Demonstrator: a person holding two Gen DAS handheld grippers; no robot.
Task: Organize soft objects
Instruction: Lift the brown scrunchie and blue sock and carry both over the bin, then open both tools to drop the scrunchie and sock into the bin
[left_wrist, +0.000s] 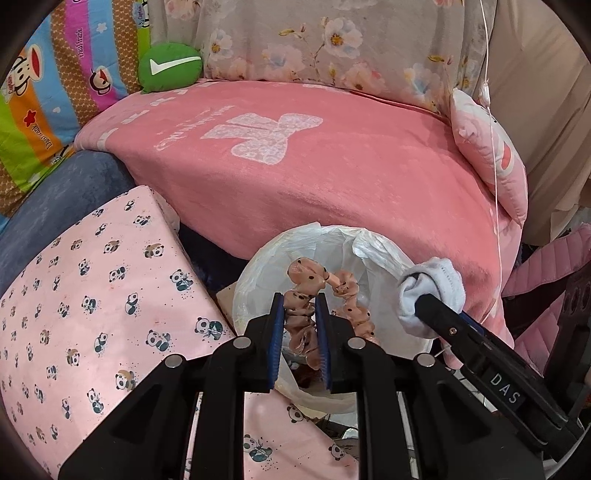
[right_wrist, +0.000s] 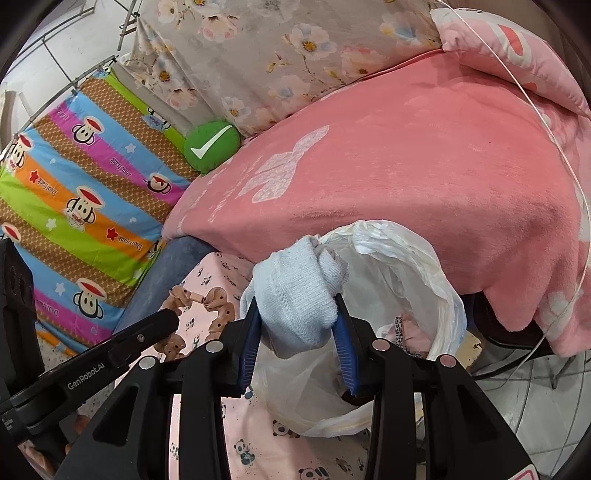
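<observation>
My left gripper (left_wrist: 299, 299) is shut on a peach scrunchie with dark dots (left_wrist: 314, 288), which hangs over the mouth of a bin lined with a white plastic bag (left_wrist: 258, 269). From the right wrist view the same scrunchie (right_wrist: 218, 314) shows at the left, beside the left gripper's finger. My right gripper (right_wrist: 295, 306) is shut on a balled light-blue sock (right_wrist: 295, 288), held at the bin's near-left rim (right_wrist: 436, 280). In the left wrist view that sock (left_wrist: 430, 291) sits at the bin's right edge. Some patterned fabric (right_wrist: 402, 328) lies inside the bin.
A pink blanket (left_wrist: 314, 166) covers the bed behind the bin. A pink panda-print cushion (left_wrist: 85, 295) lies to the left, a green check-mark pillow (left_wrist: 170, 66) and a striped cartoon quilt (left_wrist: 44, 92) farther back. A pink pillow (left_wrist: 487, 155) and a thin white cord (left_wrist: 493, 147) are on the right.
</observation>
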